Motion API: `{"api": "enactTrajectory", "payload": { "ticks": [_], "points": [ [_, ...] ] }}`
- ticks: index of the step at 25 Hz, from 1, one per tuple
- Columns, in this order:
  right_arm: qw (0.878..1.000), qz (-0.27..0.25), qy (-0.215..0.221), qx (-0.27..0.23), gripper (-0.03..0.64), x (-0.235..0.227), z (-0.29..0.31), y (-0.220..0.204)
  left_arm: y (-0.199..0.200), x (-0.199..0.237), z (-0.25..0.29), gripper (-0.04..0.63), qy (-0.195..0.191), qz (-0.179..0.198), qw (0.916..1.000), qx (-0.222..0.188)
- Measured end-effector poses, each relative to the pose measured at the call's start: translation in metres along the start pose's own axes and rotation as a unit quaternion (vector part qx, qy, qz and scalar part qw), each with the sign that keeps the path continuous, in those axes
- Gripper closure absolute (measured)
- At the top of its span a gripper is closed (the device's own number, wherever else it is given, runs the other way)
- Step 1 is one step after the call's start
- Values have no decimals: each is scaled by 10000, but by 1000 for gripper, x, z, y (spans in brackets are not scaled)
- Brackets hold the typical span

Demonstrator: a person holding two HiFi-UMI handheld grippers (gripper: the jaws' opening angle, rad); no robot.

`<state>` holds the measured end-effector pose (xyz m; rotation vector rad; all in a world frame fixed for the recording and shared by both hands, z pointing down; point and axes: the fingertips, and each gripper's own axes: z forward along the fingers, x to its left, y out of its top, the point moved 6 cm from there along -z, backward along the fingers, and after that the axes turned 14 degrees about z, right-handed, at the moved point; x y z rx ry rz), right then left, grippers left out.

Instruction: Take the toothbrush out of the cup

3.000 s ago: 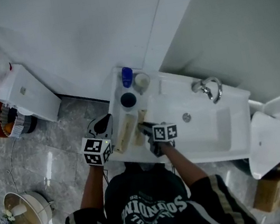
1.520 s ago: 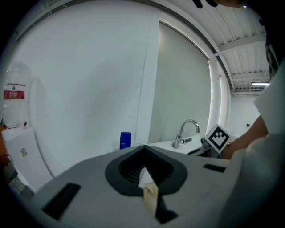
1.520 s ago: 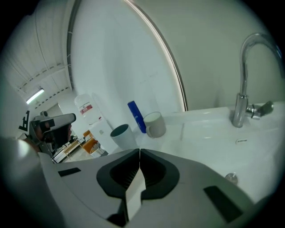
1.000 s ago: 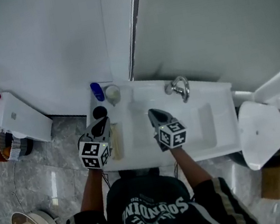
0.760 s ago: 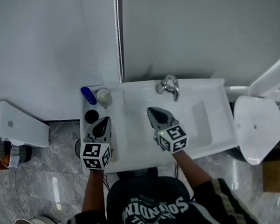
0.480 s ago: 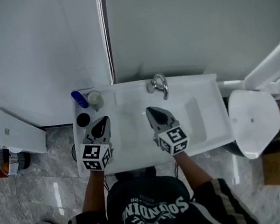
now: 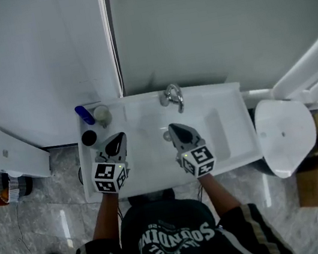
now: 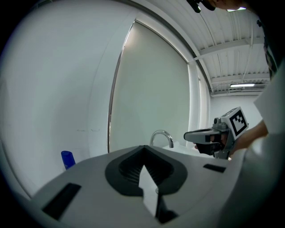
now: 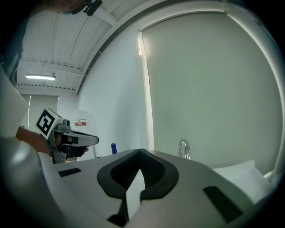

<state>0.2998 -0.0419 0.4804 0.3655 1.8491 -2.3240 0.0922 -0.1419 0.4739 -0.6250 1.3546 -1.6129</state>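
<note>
Bathroom corner, white wall and a grey-green panel behind, and we're looking down on the white rectangular washbasin (image 7: 234, 140) with its curved chrome tap (image 7: 172, 98).

What's changing: a few seconds back both tongs were working low over the ledge at the basin's left end. Now they're hanging side by side over the bowl, lifted clear of that ledge. The left tongs (image 7: 118, 139) are sitting closed tip to tip with nothing between them. The right tongs (image 7: 173, 129) are doing the same, pressed together and empty.

The cups are sitting where they were, beyond and to the left of the left tongs. We're seeing a pale round cup (image 7: 102, 114) beside a blue plastic bottle (image 7: 84, 114), and a black round cup (image 7: 89, 138) closer to the left tongs.

We're not spotting the toothbrush anywhere. Nothing seems to be poking out of either cup, though they're tiny from up here, and it could be lying on the ledge under the left tongs. Our guess is that the pull-out is already done and we're just backing off.
</note>
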Motion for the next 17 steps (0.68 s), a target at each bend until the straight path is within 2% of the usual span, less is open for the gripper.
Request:
{"api": "enactTrajectory", "payload": {
  "ticks": [17],
  "points": [
    [9999,-82,74,32,620,4,4,-4,-7,2,-5,597,3,-63,10000,65]
  ]
}}
